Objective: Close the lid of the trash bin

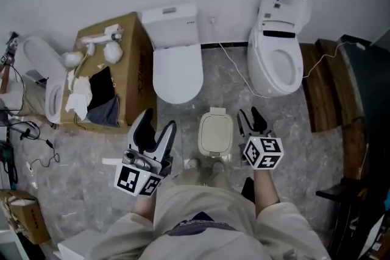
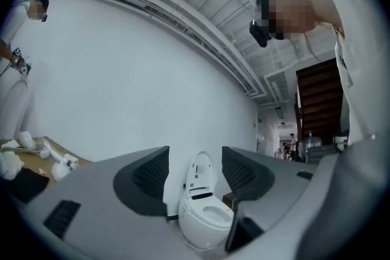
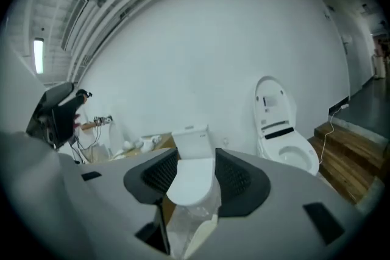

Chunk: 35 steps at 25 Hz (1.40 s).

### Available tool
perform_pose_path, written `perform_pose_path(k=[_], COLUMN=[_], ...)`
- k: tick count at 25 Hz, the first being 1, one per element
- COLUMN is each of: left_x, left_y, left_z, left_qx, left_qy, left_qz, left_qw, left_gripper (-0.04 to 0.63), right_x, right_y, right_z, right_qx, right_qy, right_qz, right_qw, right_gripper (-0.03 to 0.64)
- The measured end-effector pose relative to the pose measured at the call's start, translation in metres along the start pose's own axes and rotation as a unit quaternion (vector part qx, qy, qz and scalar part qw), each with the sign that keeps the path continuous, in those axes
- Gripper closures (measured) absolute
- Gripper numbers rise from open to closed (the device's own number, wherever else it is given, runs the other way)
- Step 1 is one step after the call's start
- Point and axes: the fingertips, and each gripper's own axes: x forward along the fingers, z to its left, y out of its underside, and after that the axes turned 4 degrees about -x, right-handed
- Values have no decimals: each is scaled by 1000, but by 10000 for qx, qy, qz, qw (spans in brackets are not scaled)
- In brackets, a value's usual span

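The small beige trash bin (image 1: 215, 133) stands on the grey floor just ahead of my knees, its lid lying flat on top in the head view. In the right gripper view its edge and a clear liner (image 3: 198, 225) show low below the jaws. My left gripper (image 1: 156, 129) hangs left of the bin, open and empty; the left gripper (image 2: 195, 173) looks level at a far toilet. On the bin's right my right gripper (image 1: 250, 118) is raised above it and does not touch it. The right gripper (image 3: 195, 176) has its jaws apart with nothing between them.
A white toilet with its lid down (image 1: 177, 64) stands right behind the bin. A second toilet with its lid up (image 1: 277, 39) is at the back right, with a cable on the floor. A cardboard box (image 1: 131, 64) sits to the left, wooden steps (image 1: 326, 88) to the right.
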Motion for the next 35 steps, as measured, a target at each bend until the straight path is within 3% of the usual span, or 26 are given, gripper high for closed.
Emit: perform_pose_path(k=[6, 8, 11, 18, 28, 35], left_x=[-6, -4, -1, 6, -8, -35], left_y=[-6, -8, -12, -21, -24, -21], left_z=[-27, -32, -39, -64, -81, -69], left_qx=[-253, -273, -200, 250, 405, 413], left_qy=[-2, -27, -132, -226, -538, -631], left_qz=[-338, -441, -520, -334, -112, 24], left_qw=[9991, 9987, 9984, 9989, 9977, 9971], left_gripper=[375, 429, 593, 598, 598, 598], right_x=[-74, -90, -112, -145, -161, -172], right_y=[-81, -92, -101, -118, -121, -118], right_z=[13, 12, 4, -18, -21, -6], right_qx=[-108, -284, -462, -232, -167, -206], right_qy=[75, 142, 318, 457, 120, 225], right_qz=[-1186, -1362, -1537, -1927, -1944, -2028], right_qw=[9929, 9902, 9865, 9799, 9807, 9787], right_gripper=[487, 524, 607, 609, 609, 609])
